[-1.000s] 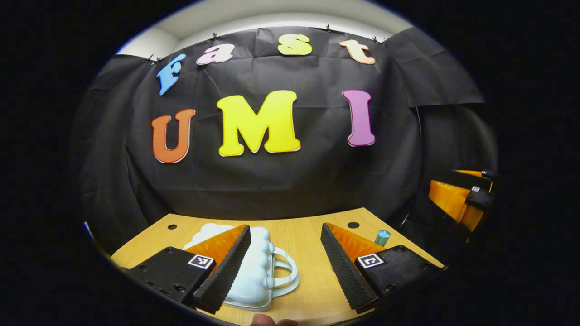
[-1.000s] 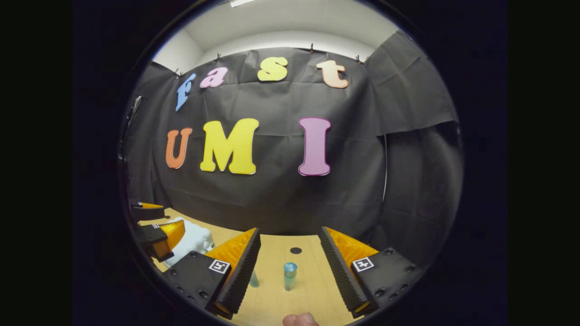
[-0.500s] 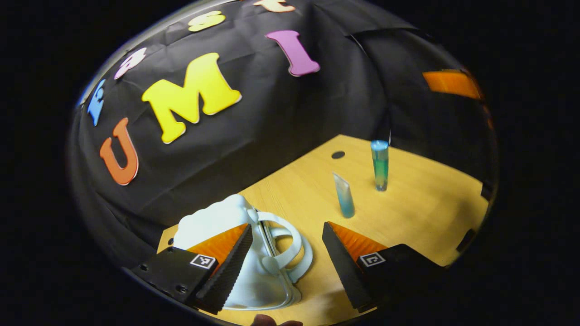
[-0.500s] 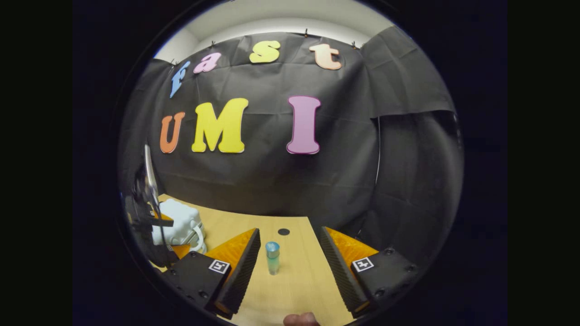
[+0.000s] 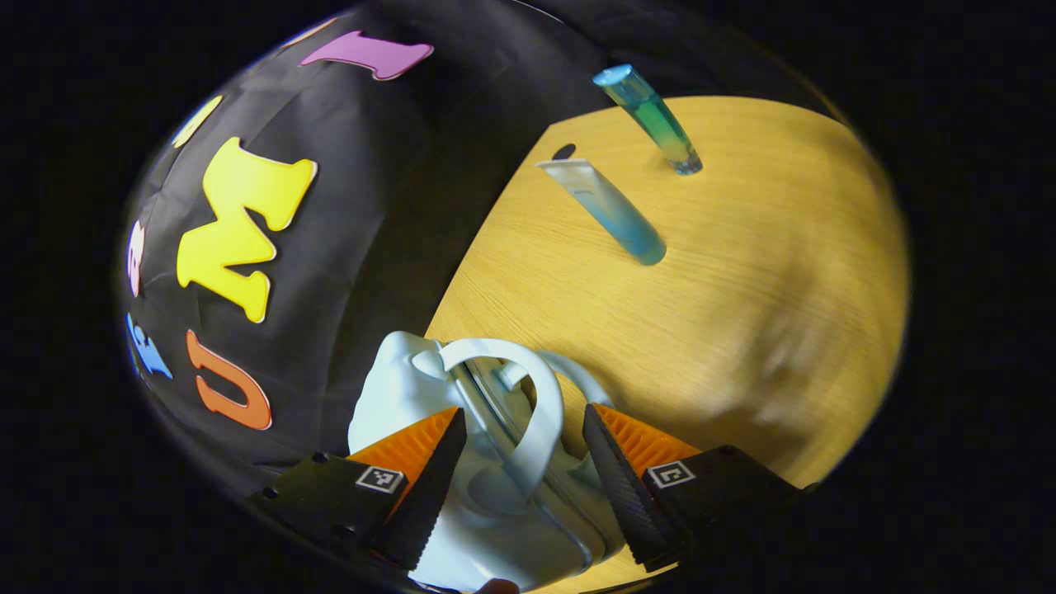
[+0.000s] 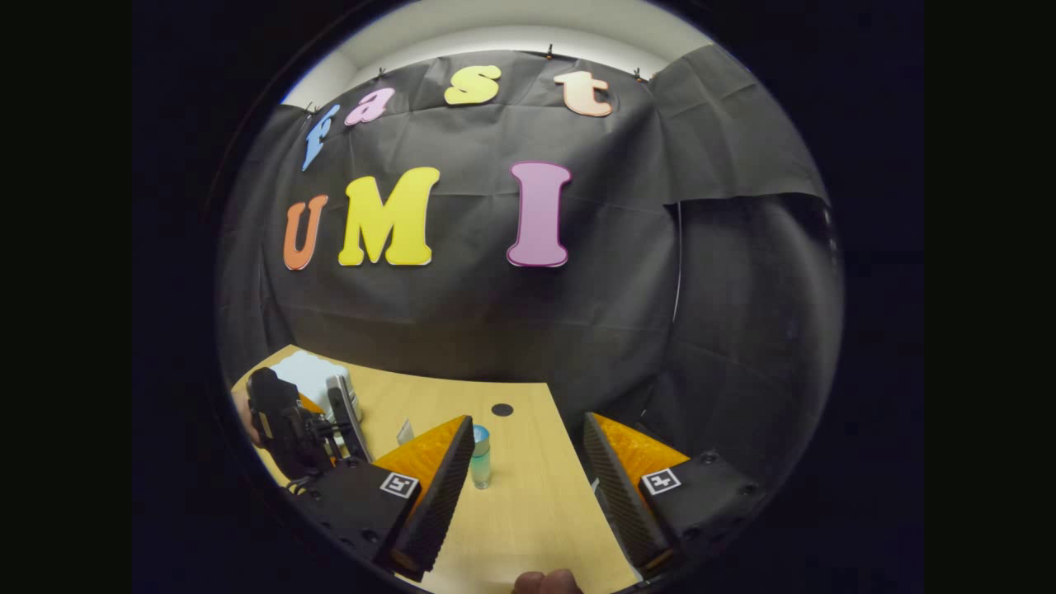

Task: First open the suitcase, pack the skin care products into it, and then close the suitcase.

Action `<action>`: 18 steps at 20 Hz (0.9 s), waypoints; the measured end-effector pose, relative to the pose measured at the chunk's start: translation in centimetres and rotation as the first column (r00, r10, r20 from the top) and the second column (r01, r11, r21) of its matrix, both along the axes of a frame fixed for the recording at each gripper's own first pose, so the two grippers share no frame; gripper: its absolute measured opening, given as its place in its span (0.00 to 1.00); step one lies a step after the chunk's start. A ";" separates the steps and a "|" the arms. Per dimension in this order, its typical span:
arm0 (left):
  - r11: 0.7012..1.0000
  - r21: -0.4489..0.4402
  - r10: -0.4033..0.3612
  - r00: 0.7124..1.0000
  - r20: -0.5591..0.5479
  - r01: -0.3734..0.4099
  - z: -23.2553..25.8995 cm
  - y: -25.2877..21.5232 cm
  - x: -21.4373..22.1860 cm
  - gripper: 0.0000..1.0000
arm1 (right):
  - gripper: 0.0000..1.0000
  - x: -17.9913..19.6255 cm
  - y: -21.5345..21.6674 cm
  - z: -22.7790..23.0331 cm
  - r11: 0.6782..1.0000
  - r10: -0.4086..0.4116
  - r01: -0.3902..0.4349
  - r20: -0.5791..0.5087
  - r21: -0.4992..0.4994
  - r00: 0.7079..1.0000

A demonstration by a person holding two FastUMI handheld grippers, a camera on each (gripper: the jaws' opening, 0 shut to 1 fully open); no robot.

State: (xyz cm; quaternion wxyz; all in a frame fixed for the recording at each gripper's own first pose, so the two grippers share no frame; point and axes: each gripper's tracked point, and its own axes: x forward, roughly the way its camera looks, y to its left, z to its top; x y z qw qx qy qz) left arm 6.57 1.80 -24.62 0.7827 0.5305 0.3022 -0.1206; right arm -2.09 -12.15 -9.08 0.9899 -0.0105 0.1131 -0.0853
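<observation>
- The left gripper swings hard over the white suitcase; a second ago it sat level with the case low between its fingers, and now its view is tipped far over, with the table rising up the right side.
- The jaws stand wide, one finger on each side of the case's looped handle, which sits right in the gap. No finger presses on it yet, as far as the left gripper view shows.
- That reads as the opening step getting under way: the case is still shut, its seam running between the two handle loops, and the gripper is lining up to take a handle and lift one half.
- The skin care products wait well apart from the case: a squeeze tube standing on its cap and a blue-green bottle beyond it, both upright on the table.
- In the right gripper view, the right gripper hangs over the table with jaws wide and nothing between them; the bottle has drifted from mid-gap to just beside its left finger.
- The same view catches the left gripper farther off, down at the suitcase.
- Nothing is packed yet; it all hinges on that lid.
</observation>
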 end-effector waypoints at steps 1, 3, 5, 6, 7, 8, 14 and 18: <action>1.000 0.023 -0.004 1.000 -0.011 0.005 -0.3 0.1 0.3 0.88 | 0.80 -0.2 -0.3 0.0 1.000 -0.009 0.009 -0.002 0.005 1.000; 0.998 0.050 -0.021 0.999 -0.025 0.022 -0.6 0.1 0.9 0.79 | 0.79 -0.6 -0.9 -0.2 1.000 -0.028 0.028 -0.005 0.005 1.000; 0.997 0.063 -0.039 0.999 -0.034 0.041 -0.7 -0.1 1.2 0.67 | 0.79 -0.9 -1.4 -0.5 0.999 -0.044 0.044 -0.014 0.007 0.999; 0.997 0.065 -0.044 0.998 -0.044 0.047 -0.7 -0.1 1.1 0.60 | 0.79 -1.0 -1.7 -0.6 0.999 -0.053 0.053 -0.017 0.011 0.998; 0.997 0.060 -0.041 0.997 -0.065 0.045 -1.0 -0.3 0.9 0.45 | 0.80 -1.2 -1.8 -0.6 0.998 -0.059 0.059 -0.020 0.015 0.998; 0.997 0.061 -0.040 0.997 -0.069 0.045 -1.0 -0.4 0.8 0.39 | 0.80 -1.2 -1.8 -0.8 0.998 -0.066 0.066 -0.020 0.016 0.998; 1.000 -0.018 -0.002 1.000 0.019 0.003 3.3 0.4 1.1 0.12 | 0.80 -1.2 -0.2 0.2 0.999 -0.053 0.053 0.002 0.004 0.999; 0.990 -0.137 0.045 0.989 0.140 -0.026 9.2 1.6 0.6 0.04 | 0.79 -0.9 1.8 1.1 1.000 -0.026 0.026 0.016 -0.011 1.000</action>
